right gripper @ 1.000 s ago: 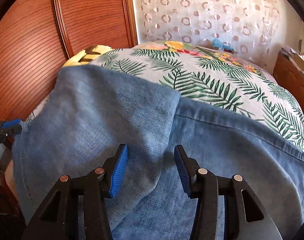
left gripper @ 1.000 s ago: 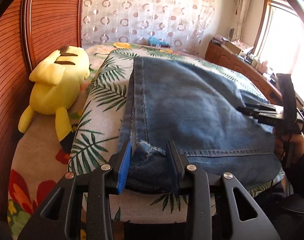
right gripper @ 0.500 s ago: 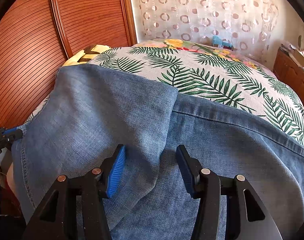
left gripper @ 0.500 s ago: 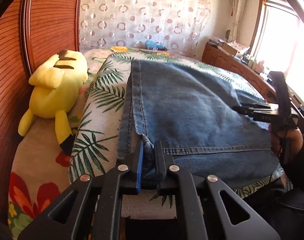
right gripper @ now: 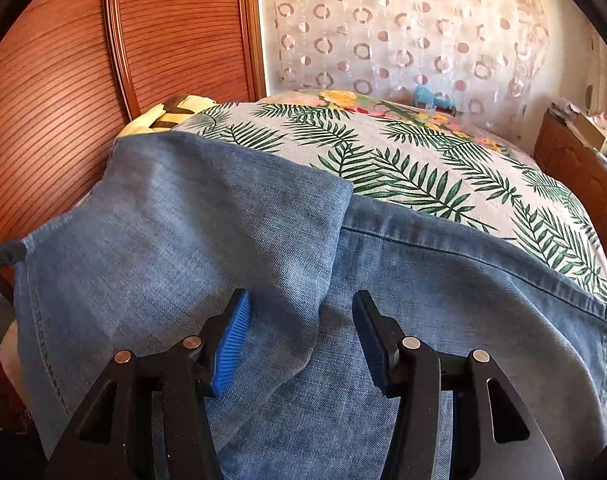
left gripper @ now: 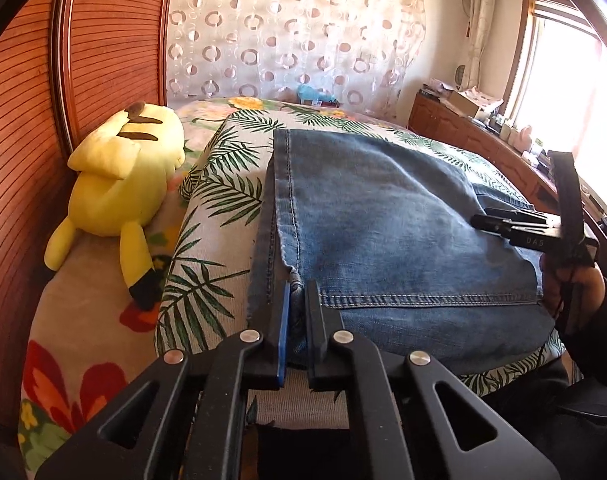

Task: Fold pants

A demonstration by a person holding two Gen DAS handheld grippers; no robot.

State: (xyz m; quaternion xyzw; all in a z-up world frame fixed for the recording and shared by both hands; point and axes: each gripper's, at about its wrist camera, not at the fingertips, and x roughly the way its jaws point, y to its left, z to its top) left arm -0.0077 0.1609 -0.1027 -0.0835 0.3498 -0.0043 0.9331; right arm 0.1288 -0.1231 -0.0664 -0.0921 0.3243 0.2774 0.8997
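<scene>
The blue jeans [left gripper: 383,232] lie flat on a palm-leaf cover [left gripper: 219,200] over the bed, with one leg folded back across the other. The left gripper [left gripper: 297,300] has its jaws pressed together on the hem corner of the folded leg, at the near edge of the bed; the denim between the pads is mostly hidden, only a thin strip shows.

At 3 o'clock in the left wrist view the right gripper [left gripper: 499,222] reaches over the cloth, held by a hand [left gripper: 571,284] that is partly cut off by the frame. In its own view the right gripper [right gripper: 299,320] has its jaws wide apart above the edge of the folded leg; whether the tips touch the denim I cannot tell.

At 9 o'clock a yellow plush toy [left gripper: 123,184] lies beside the wooden headboard [left gripper: 23,140]. A small turquoise object [left gripper: 315,94] at 12 o'clock is too small to make out.
</scene>
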